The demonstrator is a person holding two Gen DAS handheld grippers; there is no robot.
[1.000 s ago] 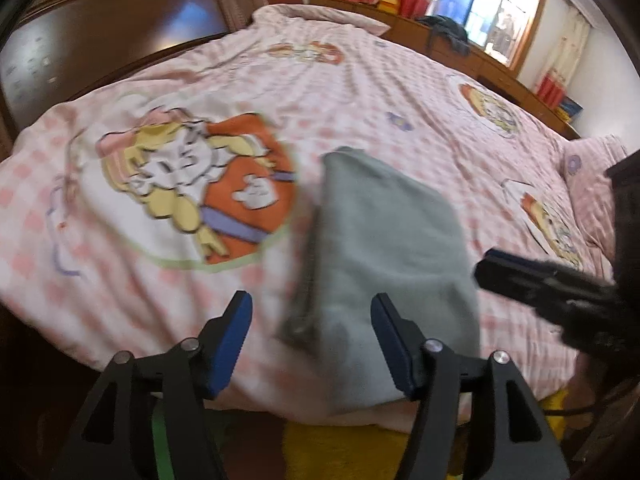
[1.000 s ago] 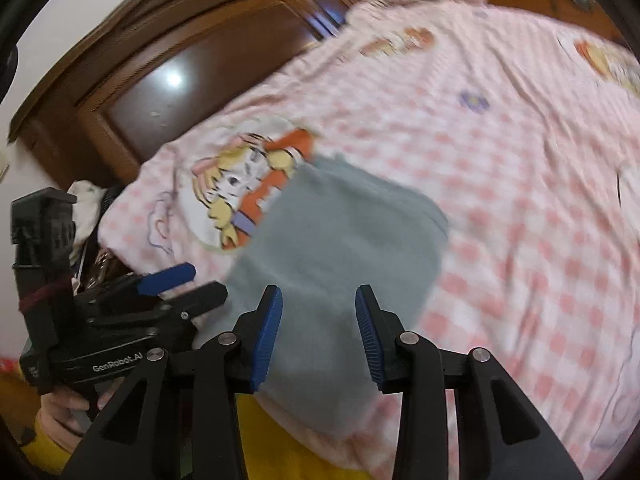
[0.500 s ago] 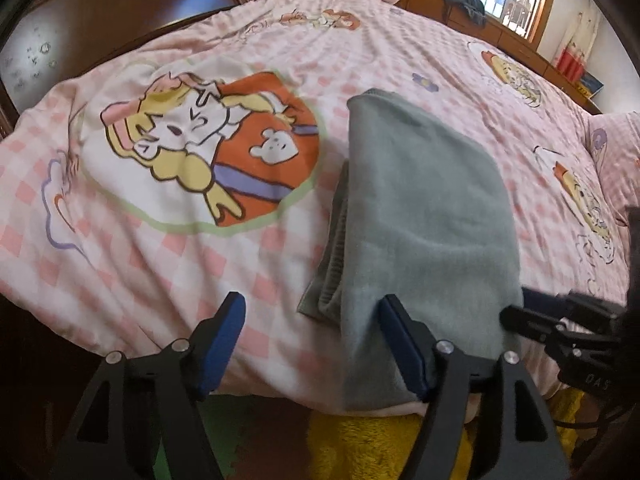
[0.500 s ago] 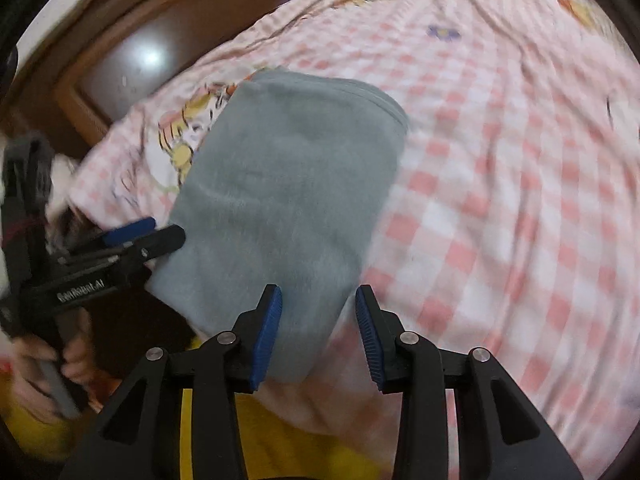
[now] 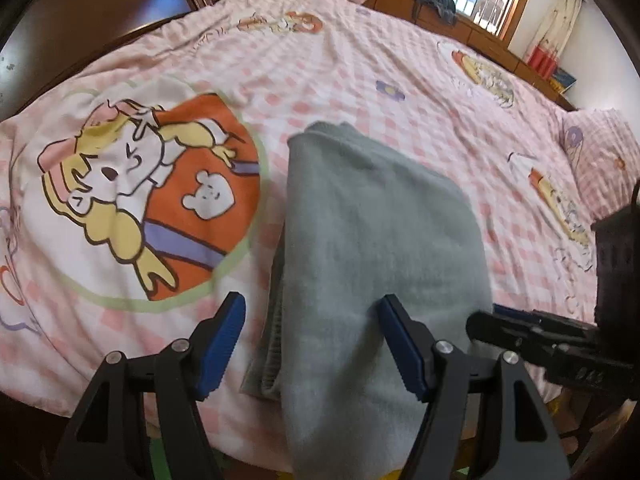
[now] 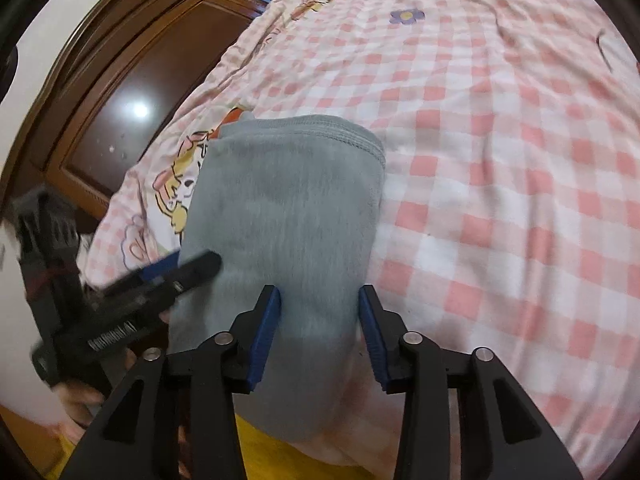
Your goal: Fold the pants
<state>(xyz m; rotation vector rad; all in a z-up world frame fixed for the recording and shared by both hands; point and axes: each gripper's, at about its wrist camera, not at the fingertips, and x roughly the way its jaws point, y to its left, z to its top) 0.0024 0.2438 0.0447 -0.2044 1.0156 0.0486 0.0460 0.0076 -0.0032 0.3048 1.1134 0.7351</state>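
We're at a bed (image 5: 360, 60) with a pink checked cartoon quilt and dark wood cabinets behind. From the left wrist view, the grey pants (image 5: 380, 240) lie folded in a long strip at the bed's near edge, one end drooping over it. Our left tongs (image 5: 312, 344) are spread wide, holding nothing, straddling the strip's left layered edge. The right wrist view shows the right tongs (image 6: 320, 328) half open and empty over the hanging end. Our worry: pinching only the top layer would open the fold, or a tug could slide everything off the edge.
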